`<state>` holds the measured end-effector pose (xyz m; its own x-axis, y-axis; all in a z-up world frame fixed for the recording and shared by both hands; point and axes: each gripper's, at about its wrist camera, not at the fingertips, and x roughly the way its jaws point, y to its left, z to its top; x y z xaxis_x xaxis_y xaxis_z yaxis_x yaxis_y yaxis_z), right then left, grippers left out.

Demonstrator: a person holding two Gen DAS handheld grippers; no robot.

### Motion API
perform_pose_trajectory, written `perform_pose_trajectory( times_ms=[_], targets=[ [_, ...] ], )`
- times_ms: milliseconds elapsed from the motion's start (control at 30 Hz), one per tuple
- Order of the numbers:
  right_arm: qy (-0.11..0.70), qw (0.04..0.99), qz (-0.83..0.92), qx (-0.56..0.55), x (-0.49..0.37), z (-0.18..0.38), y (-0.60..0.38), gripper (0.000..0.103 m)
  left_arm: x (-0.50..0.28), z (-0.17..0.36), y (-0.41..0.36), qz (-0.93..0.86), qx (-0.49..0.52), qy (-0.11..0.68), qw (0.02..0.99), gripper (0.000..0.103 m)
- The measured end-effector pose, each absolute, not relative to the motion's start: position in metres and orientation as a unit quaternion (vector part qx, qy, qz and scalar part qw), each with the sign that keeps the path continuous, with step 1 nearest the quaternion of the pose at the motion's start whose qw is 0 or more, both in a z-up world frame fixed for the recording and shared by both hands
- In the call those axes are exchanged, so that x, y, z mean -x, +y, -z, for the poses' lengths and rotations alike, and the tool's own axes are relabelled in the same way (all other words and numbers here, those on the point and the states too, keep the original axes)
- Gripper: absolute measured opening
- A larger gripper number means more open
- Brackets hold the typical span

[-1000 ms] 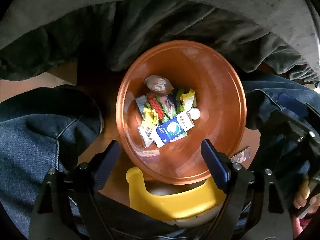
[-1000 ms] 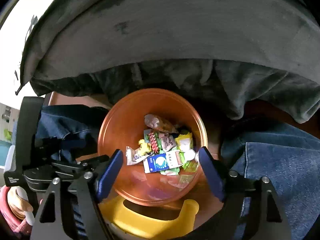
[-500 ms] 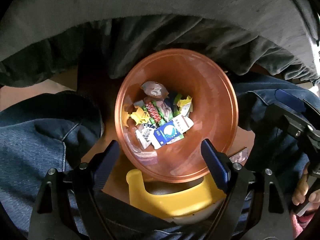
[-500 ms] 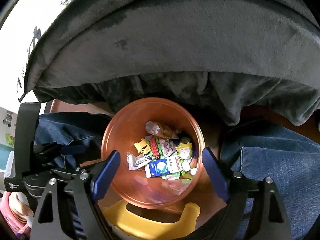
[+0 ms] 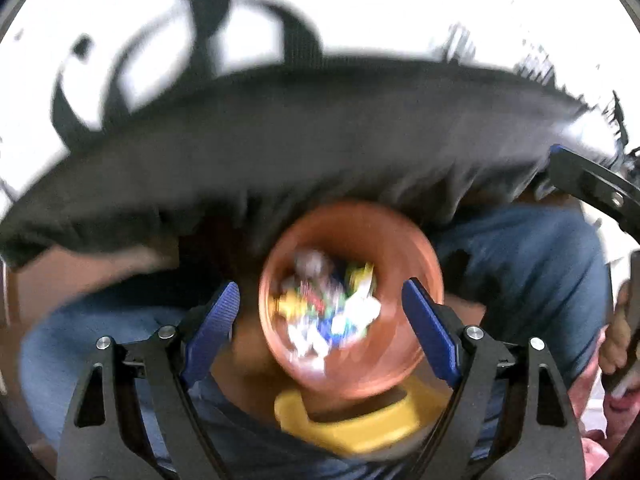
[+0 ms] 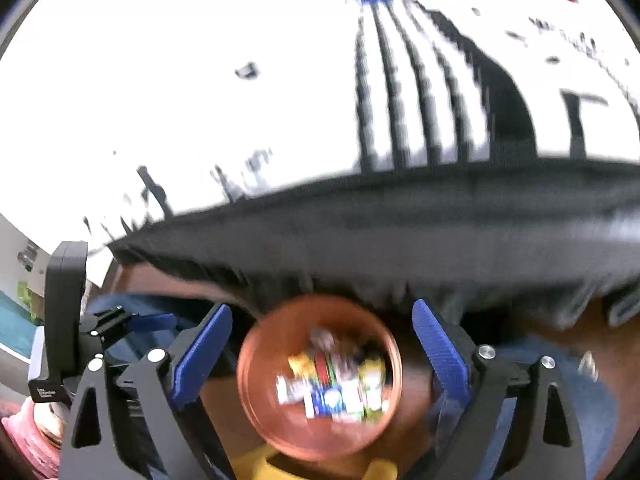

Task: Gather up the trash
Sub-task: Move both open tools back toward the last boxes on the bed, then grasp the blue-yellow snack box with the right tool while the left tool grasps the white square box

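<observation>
You've lifted both grippers clear of the orange bin (image 5: 352, 304), left gripper (image 5: 320, 320) spread empty, right gripper (image 6: 322, 354) opening empty, so its wrappers (image 6: 332, 384) look deposited.

We seem to be in a home room. Ahead of and below both grippers, an orange waste bin (image 5: 352, 300) full of mixed snack wrappers (image 6: 336, 384) stands on a brown floor (image 5: 100, 264). It sits between a seated person's jeans-clad knees (image 5: 532, 272). A dark grey plush blanket (image 6: 400, 232) hangs just beyond the bin. Farther ahead is bright window light, with a slatted chair back (image 6: 412, 92) silhouetted against it.
</observation>
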<state>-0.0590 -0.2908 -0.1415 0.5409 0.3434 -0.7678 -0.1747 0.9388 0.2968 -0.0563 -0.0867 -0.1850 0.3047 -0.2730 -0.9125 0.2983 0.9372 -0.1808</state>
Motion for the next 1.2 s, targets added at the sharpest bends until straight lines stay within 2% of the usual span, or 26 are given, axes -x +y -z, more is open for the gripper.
perform_pose_trajectory(
  times_ms=[67,133,233,467,700,1033,1100,1133,1200],
  targets=[
    [0.417,0.892,-0.151,-0.084,0.047,0.118,-0.294,0.098,0.055,0.155,-0.08,0.19,-0.006,0.502,0.844,0.082],
    [0.388,0.906,-0.151,-0.078,0.029,0.101,-0.297,0.098,0.051,0.133,-0.076,0.179,-0.013,0.459,0.87,0.091],
    [0.353,0.923,-0.139,-0.059,-0.011,0.079,-0.303,0.098,0.033,0.108,-0.07,0.179,-0.005,0.421,0.889,0.091],
    [0.32,0.938,-0.122,-0.053,-0.145,0.047,-0.316,0.098,-0.042,0.068,-0.062,0.169,0.019,0.399,0.901,0.091],
    [0.325,0.937,-0.112,-0.064,-0.274,0.047,-0.322,0.098,-0.126,0.046,-0.061,0.158,0.032,0.387,0.908,0.091],
    [0.368,0.923,-0.111,-0.018,-0.349,0.077,-0.316,0.098,-0.231,0.037,-0.07,0.154,0.049,0.383,0.91,0.091],
    [0.367,0.922,-0.12,-0.022,-0.35,0.08,-0.317,0.088,-0.25,0.039,-0.075,0.156,0.052,0.382,0.909,0.091],
    [0.366,0.922,-0.121,-0.023,-0.351,0.081,-0.317,0.075,-0.261,0.041,-0.077,0.153,0.056,0.383,0.909,0.091],
    [0.363,0.923,-0.123,-0.024,-0.35,0.083,-0.317,0.06,-0.28,0.044,-0.08,0.152,0.062,0.384,0.908,0.091]
  ],
)
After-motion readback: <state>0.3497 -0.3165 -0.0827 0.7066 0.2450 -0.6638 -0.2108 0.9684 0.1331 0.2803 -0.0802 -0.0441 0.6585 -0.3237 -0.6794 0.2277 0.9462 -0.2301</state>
